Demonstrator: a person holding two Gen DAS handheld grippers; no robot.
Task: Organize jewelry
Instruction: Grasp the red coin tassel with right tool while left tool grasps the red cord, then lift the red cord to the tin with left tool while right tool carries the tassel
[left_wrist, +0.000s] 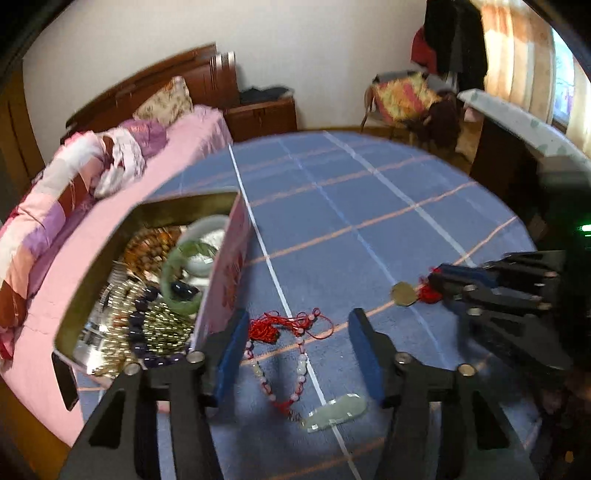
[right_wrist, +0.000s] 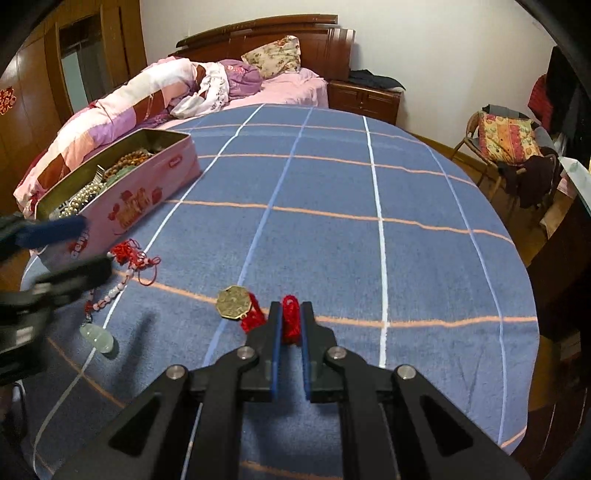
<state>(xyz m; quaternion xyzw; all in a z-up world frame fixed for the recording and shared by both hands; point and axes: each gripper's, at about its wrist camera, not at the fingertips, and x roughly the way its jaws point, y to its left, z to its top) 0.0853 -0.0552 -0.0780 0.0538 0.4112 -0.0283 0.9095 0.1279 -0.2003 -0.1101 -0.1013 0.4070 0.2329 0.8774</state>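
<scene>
- The right gripper (right_wrist: 290, 321) is closing narrowly on the red cord (right_wrist: 290, 319) of a brass coin pendant (right_wrist: 233, 301); the cord is sitting bunched between the blue pads, and the coin is lying just beside the left fingertip on the blue plaid cloth (right_wrist: 406, 177).
- The left gripper (left_wrist: 297, 350) is hovering with its jaws spread wide and holding nothing, directly above a pink-and-white bead necklace (left_wrist: 301, 363) with a red cord tangle and a pale jade pendant (left_wrist: 334, 411).
- The pink tin (left_wrist: 231, 273) is standing open just left of the left gripper, already carrying a green jade bangle (left_wrist: 181, 277), brown beads, pearl strands and dark beads.
- Judgement: the step in hand is lifting the coin pendant for transfer into the tin.
- The grip is appearing to be on cord only, so the coin will likely be swinging once raised; lifting slowly and straight up should be limiting that.
- The carry path is crossing over the bead necklace and the left gripper; keeping the dangling coin high enough should be avoiding a snag on the red tangle.
- Releasing over the tin's open middle, not its rim, is advisable.
</scene>
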